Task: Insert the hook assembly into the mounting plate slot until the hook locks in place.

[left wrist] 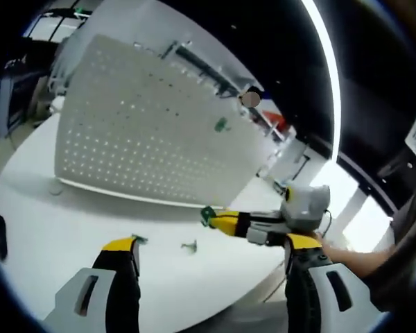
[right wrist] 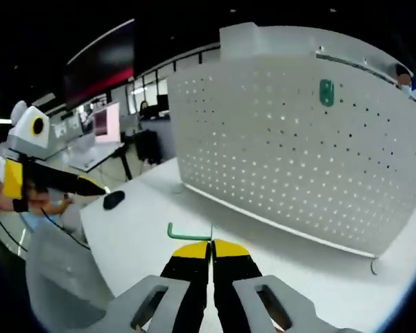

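Pinching the green hook [right wrist: 187, 232] in pressed-together right tongs [right wrist: 212, 251] toward the pegboard [right wrist: 298, 159], left tongs [left wrist: 211, 243] spread wide over the desk [left wrist: 69, 215].

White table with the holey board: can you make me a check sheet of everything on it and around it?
Surface: white table, its bare parts look clean.
Job's things: white pegboard stands upright on the table; a green piece sits on its face; green hook is in the right gripper; a second small hook lies on the table.
Clutter: dark oval object on the table.
Grippers: left gripper open above the table; right gripper shut on the green hook.
Cables: thin dark line, maybe a cable.
Surroundings: office desks behind, ceiling light strip.
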The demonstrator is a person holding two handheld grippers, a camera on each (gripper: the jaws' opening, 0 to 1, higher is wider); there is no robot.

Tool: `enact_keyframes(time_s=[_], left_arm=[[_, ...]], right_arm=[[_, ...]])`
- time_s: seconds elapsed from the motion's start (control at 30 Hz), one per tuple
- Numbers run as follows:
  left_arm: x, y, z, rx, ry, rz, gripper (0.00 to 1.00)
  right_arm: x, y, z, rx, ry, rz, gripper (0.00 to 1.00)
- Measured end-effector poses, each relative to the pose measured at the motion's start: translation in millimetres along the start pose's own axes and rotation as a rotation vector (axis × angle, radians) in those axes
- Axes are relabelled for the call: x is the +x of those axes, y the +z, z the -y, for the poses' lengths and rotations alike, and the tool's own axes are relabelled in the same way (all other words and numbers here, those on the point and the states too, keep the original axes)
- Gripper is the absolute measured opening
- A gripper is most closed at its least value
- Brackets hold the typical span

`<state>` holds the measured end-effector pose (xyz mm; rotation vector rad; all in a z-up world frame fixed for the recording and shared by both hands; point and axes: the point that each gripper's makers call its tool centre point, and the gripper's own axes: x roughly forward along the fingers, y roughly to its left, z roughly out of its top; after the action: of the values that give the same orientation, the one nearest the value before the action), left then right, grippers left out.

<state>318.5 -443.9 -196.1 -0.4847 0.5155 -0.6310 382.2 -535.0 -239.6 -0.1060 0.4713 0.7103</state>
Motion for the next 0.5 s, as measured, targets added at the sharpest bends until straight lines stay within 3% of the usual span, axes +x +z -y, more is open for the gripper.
enact_keyframes(time_s=[0.17, 0.5], left_arm=[[1, 2.8, 6.1, -0.056, -0.025, 0.024, 0.86], [5, 1.1, 14.6, -0.09, -0.063, 0.023, 0.73]], right_arm=[[-15, 8.9, -19, 0.063, 0.039, 0.042, 0.0], [-29, 23.8, -50, 0.082, 0.083, 0.109, 0.0]])
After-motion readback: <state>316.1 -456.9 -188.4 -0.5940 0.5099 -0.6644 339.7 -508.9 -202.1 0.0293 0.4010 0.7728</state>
